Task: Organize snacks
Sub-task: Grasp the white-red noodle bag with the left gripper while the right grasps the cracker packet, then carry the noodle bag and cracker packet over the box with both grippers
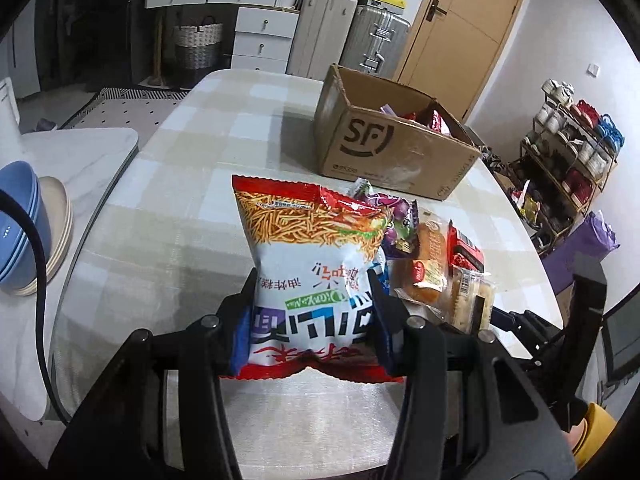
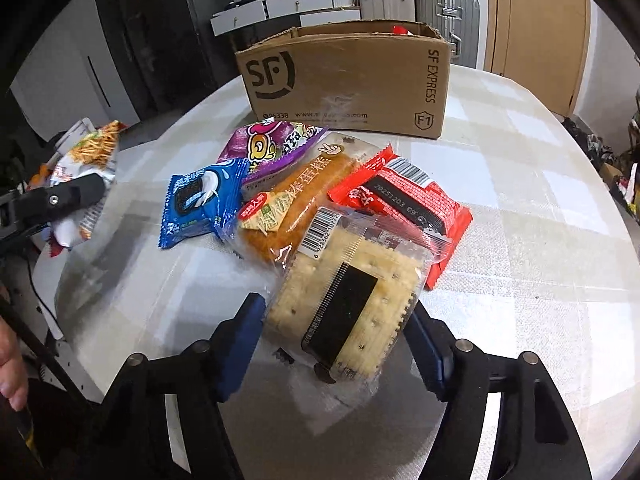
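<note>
My left gripper (image 1: 312,284) is shut on a red and white noodle snack bag (image 1: 308,248) and holds it upright above the table; the same bag (image 2: 94,152) shows at the left edge of the right wrist view. My right gripper (image 2: 335,306) stands open over a clear packet of crackers (image 2: 348,304), with a blue pad close on either side. The packet lies tilted on the table at the front of a snack pile: an orange cake (image 2: 296,204), a red packet (image 2: 404,200), a blue cookie pack (image 2: 200,204) and a purple bag (image 2: 272,148). Behind stands an open SF cardboard box (image 2: 344,80) holding several snacks.
The oval table has a checked cloth (image 1: 180,184). Blue bowls and plates (image 1: 24,232) are stacked on a side surface at the left. Drawers, suitcases and a wooden door fill the back of the room. A cluttered rack (image 1: 568,152) stands at the right.
</note>
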`<state>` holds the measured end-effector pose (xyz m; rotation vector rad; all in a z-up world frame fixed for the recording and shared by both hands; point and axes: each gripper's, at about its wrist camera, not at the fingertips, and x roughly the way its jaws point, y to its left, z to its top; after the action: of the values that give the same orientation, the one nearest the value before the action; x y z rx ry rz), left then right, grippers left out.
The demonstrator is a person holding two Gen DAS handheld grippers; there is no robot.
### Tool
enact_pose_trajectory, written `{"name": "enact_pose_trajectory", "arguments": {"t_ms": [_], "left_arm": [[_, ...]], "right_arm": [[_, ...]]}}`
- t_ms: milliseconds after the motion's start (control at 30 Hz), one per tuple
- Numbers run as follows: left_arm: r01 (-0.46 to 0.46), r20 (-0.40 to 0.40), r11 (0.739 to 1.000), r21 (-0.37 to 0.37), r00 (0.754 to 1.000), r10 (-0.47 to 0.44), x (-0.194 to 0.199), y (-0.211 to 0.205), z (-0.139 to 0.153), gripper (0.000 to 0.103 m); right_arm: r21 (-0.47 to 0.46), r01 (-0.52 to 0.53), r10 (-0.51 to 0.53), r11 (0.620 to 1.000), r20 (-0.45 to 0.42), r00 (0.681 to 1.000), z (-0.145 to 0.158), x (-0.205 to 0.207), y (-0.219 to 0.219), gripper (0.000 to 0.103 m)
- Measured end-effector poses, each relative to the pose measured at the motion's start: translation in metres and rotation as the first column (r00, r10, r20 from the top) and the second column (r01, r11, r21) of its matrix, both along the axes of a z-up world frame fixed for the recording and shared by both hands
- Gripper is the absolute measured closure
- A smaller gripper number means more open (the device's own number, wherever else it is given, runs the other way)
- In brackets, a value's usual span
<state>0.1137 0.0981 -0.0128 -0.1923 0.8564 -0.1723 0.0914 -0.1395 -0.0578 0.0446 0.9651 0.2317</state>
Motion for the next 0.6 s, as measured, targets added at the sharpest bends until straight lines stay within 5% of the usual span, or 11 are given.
{"name": "enact_pose_trajectory", "arguments": {"t_ms": [267, 600], "left_arm": [[0.012, 0.002, 1.000, -0.008, 1.000, -0.012, 0.001, -0.007, 0.001, 0.058], [0.053, 0.077, 0.999, -0.009, 0.996, -0.052, -0.012, -0.030, 0.018, 0.058]], "right_arm": [[0.143, 0.020, -0.018, 0.990, -0.019, 1.000, 0.004, -0.015, -0.020, 0.034], [0.260, -0.034, -0.009, 0.965, 0.164, 0.986, 0.047, -0.034, -0.025, 0.034]]}}
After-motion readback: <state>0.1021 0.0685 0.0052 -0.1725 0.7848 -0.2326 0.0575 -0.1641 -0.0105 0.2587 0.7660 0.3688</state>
